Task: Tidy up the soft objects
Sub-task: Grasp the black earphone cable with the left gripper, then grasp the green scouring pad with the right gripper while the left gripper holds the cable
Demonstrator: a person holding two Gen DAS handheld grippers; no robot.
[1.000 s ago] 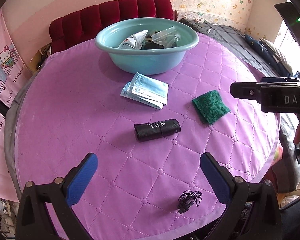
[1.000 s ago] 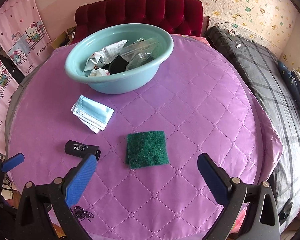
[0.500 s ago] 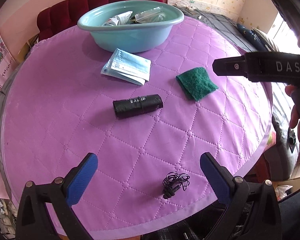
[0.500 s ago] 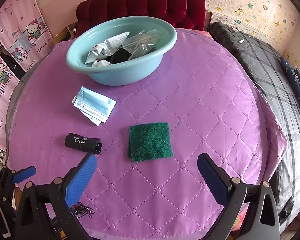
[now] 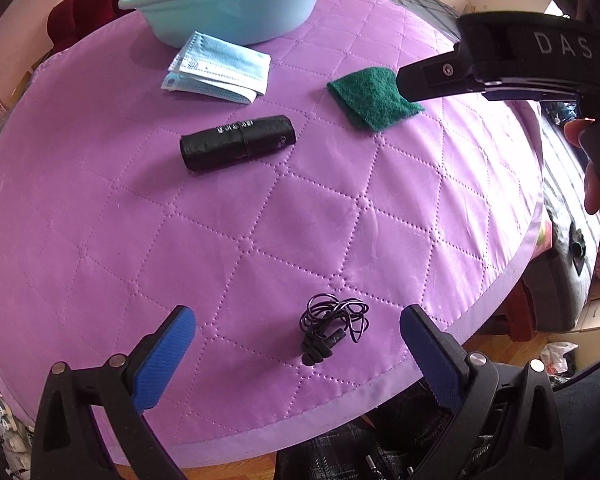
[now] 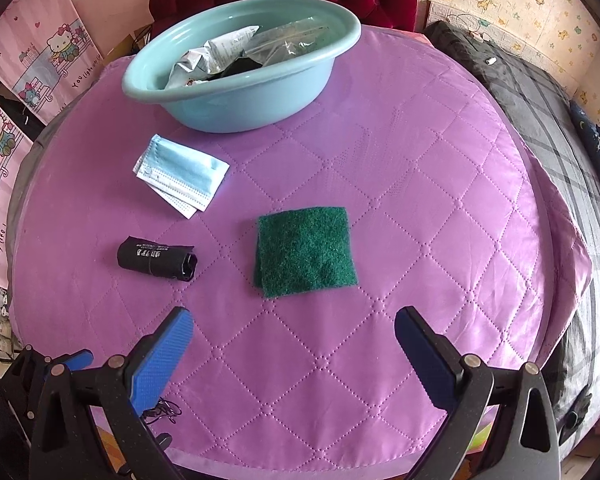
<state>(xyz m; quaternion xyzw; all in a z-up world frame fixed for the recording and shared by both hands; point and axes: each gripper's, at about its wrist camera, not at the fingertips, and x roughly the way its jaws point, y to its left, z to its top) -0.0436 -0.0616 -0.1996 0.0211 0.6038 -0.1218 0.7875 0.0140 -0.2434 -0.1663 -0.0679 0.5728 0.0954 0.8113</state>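
Table (image 6: 440,208), round, purple quilted cover: slick-looking and loose at the right edge, so it is likely to be dragged or bunched if a pad is pressed down hard during a pick.

Basin (image 6: 260,92) at the far side, already loaded with packets and bags: judged to be the drop target. Contents are piled toward one side; anything released at the rim could slide back out.

Face masks (image 6: 180,174), a loose stack just in front of the basin: only the top one may be pinched, leaving the rest fanned out or pulled off the pile.

Scouring pad (image 6: 304,252), flat on the cover, directly ahead of the right hand-held gripper (image 6: 294,334), not touching. Jaws are spread wide, nothing held. Thin and flat: the fingers may skate over it, or quilt may be pinched with it.

Black roll (image 5: 238,142), mid-table, well apart from both tools: cylindrical, could be rolled away if nudged off-centre.

Earphone cable (image 5: 334,326), a small tangle near the front table edge, between the tips of the left hand-held gripper (image 5: 298,328). Jaws are wide open, empty. Loops may be snagged on one finger, or the bundle flicked off the edge.
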